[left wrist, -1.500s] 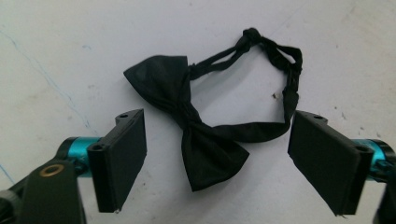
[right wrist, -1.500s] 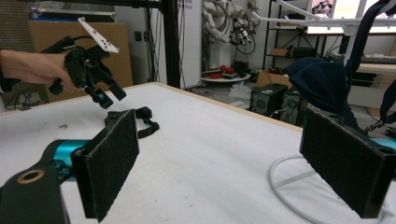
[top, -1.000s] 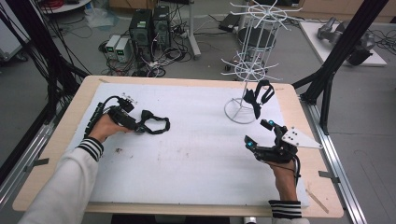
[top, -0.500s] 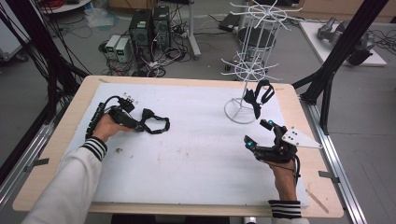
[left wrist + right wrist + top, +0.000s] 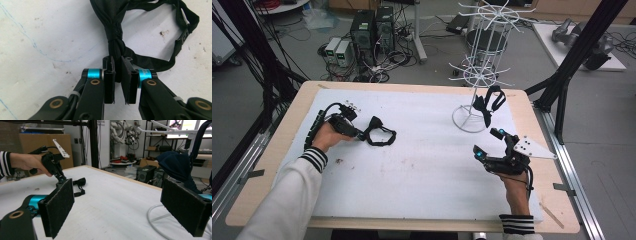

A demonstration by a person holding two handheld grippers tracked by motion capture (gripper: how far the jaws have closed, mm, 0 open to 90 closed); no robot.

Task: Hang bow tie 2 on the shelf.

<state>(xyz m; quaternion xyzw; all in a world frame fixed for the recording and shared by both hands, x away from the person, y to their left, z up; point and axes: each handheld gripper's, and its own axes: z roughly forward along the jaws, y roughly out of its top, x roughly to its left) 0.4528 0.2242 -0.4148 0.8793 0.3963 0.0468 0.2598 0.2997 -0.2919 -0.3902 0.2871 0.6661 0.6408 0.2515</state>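
Note:
A black strap piece with a buckle [image 5: 381, 135] lies on the white mat at the left. My left gripper [image 5: 360, 134] has just been closing its jaws, and they are now shut on the strap's bunched end [image 5: 117, 50]; the pads [image 5: 109, 85] pinch the fabric just below its knot. My right gripper [image 5: 488, 142] hovers at the right of the mat, open, with nothing between its pads [image 5: 61, 205]. A second black strap piece [image 5: 488, 102] hangs low on a white wire rack [image 5: 482, 60].
The rack's ring base [image 5: 155, 217] rests on the mat just ahead of the right gripper. The mat [image 5: 427, 165] covers a wooden table [image 5: 297, 115]. Black frame posts [image 5: 579, 55] stand at the table's corners, and computers and cables sit on the floor behind.
The left gripper's jaws have closed onto the black strap's near end. Both hands have stayed where they were.

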